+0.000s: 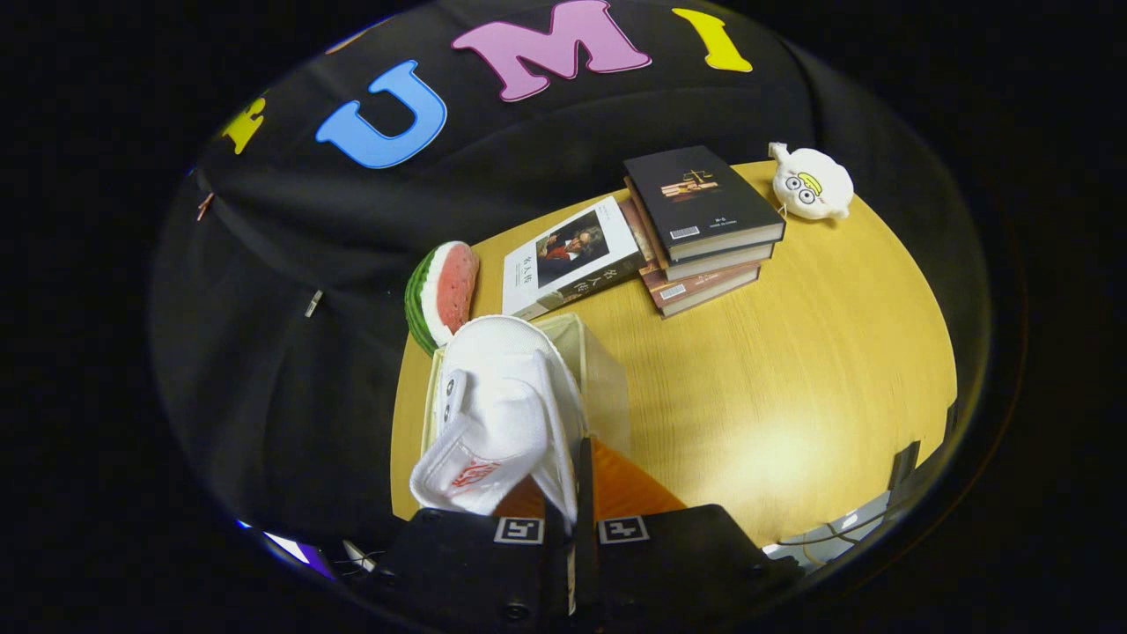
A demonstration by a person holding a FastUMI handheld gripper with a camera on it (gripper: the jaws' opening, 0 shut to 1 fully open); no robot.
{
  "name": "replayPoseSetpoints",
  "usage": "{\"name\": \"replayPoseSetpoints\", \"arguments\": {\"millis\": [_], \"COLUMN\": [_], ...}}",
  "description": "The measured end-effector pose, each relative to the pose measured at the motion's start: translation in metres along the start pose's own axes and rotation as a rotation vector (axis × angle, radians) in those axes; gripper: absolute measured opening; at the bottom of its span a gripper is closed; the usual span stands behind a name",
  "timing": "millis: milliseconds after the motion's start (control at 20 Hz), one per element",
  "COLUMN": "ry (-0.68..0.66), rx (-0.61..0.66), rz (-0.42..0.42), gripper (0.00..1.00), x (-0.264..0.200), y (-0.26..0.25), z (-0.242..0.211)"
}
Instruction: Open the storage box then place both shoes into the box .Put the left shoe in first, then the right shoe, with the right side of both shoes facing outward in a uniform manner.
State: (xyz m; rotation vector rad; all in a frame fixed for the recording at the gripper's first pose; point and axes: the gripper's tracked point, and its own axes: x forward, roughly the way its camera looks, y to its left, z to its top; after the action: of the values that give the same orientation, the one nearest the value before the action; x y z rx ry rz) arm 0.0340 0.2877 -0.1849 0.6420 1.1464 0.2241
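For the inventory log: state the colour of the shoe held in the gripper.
The shoe is white with red lettering on its tongue, seen in the gripper view.

Claw (572,493): fingers nearly together, pinching the side wall of a white canvas shoe (497,405) with red lettering on its tongue. Shoe hangs just ahead of the fingers, over a translucent storage box (607,379) with an orange part (629,489) at the claw's 1 o'clock. Beyond, on the round wooden counter (792,370): watermelon-slice toy (443,295) at 11 o'clock of the shoe, white portrait-cover book (572,264) at 12, stack of dark books (704,229) at 1, white plush figure (812,183) at 2.
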Motion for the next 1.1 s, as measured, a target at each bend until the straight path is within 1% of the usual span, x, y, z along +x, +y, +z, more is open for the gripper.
{"name": "replayPoseSetpoints", "arguments": {"millis": [300, 400, 450, 550, 600, 700, 800, 1100], "ry": [0.015, 0.016, 0.027, 0.024, 0.012, -0.014, -0.036, -0.059], "rx": [-0.002, -0.021, -0.02, 0.029, 0.036, -0.005, -0.042, -0.051], "rz": [-0.08, -0.127, -0.12, -0.036, -0.007, -0.029, -0.043, -0.034], "gripper": [0.08, 0.08, 0.08, 0.44, 0.63, 0.99, 0.99, 0.99], "x": [0.033, 0.043, 0.046, 0.048, 0.045, 0.04, 0.036, 0.024], "y": [0.008, 0.003, 0.005, 0.027, 0.035, 0.031, 0.026, 0.013], "z": [-0.007, -0.011, -0.015, -0.016, -0.011, -0.006, -0.002, 0.003]}}
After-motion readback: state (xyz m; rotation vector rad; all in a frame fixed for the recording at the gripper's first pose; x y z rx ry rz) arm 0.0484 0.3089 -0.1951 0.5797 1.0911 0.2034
